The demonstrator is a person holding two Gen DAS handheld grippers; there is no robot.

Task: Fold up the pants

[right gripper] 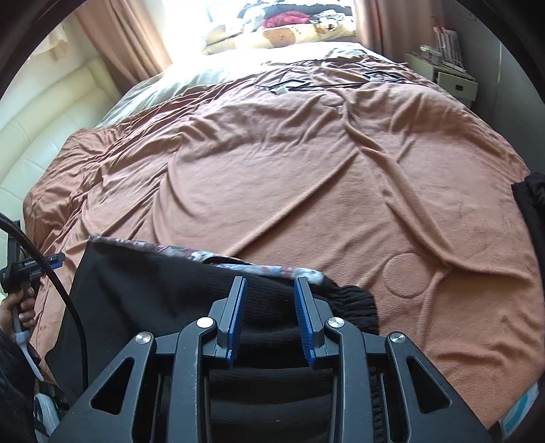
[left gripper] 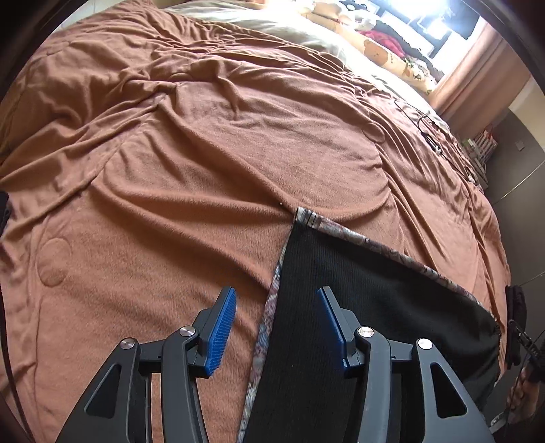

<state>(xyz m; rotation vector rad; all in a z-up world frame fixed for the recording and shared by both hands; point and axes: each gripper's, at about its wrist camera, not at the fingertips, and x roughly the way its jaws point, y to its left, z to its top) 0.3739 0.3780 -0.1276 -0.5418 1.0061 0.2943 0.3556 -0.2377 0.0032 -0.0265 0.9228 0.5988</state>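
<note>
Black ribbed pants (left gripper: 357, 323) with a floral-patterned lining showing along their folded edges lie flat on the near part of a bed covered by a rumpled brown blanket (left gripper: 204, 170). The elastic waistband (right gripper: 354, 306) bunches at the right end of the garment.

The left gripper (left gripper: 276, 327) hangs above the pants' left edge, its jaws spread apart with nothing between the blue ribbed pads (left gripper: 221, 335); one finger is over the blanket, the other over the black fabric.

The right gripper (right gripper: 270, 318) is poised over the waistband end, jaws parted by a narrower gap and not pinching the cloth; its pads (right gripper: 304, 320) stand clear of the fabric beneath.

At the left edge of the right wrist view, a person's hand (right gripper: 20, 308) grips the handle of the other gripper. Cables (right gripper: 296, 83) lie on the far side of the blanket, printed pillows (right gripper: 289, 32) sit by the bright window, and a white nightstand (right gripper: 449, 76) stands to the right.
</note>
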